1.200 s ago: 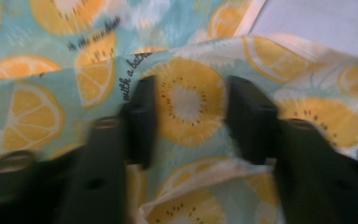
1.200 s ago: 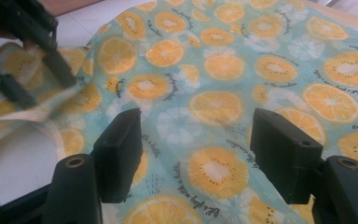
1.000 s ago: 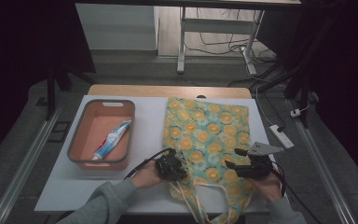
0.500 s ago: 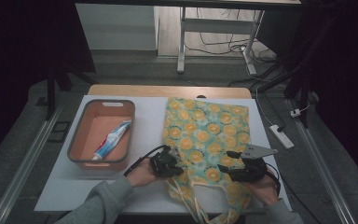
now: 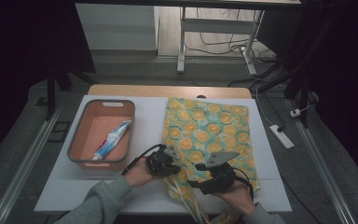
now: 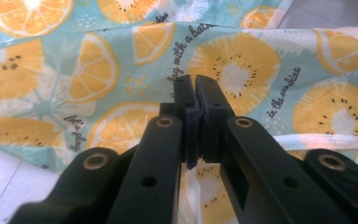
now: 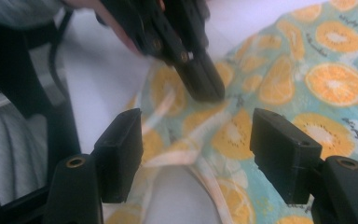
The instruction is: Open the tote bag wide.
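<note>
the left gripper [image 5: 171, 161] pinched the tote bag [image 5: 214, 126] at its seven o'clock edge; the right gripper [image 7: 196, 156] hovered spread beside it.

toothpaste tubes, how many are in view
1: the toothpaste tube lies slantwise in the orange bin, left of the fruit-print bag. Whether the bag hides another cannot be told.
</note>
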`<state>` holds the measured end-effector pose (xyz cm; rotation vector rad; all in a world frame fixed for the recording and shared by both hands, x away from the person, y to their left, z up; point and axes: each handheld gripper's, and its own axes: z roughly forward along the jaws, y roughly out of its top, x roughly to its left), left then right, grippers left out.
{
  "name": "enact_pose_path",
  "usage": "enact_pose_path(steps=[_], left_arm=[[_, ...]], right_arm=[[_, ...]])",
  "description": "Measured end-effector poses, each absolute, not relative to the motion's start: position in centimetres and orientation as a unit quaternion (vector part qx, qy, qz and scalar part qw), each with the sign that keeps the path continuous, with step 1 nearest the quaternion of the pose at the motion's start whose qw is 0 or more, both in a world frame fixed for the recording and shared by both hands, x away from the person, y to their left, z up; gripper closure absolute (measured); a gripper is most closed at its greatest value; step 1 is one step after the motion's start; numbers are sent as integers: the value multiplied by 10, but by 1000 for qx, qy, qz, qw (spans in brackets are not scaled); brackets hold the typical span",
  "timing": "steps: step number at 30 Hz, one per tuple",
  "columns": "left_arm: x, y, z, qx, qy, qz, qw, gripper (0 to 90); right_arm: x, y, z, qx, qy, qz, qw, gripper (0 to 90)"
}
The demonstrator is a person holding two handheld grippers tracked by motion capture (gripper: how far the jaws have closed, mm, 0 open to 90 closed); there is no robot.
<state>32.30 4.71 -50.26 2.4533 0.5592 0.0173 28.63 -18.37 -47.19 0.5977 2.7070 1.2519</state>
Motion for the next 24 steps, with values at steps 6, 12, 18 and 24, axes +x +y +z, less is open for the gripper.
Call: enact_pose_path(steps=[6,12,18,24], left_arm=[[315,55,-497,922,202,10,331,623],[298,38,-483,921,165,13,353,224],[293,3,-475,929,106,16,354,156],[304,-17,-499,950,87,-20,298,163]], right_arm=[[287,-208,-472,222,884,406,64,361],[281,-263,-480,286,876,374,106,373],[270,-290,-486,317,868,367,105,373],[268,-293,-492,322,872,356,102,371]])
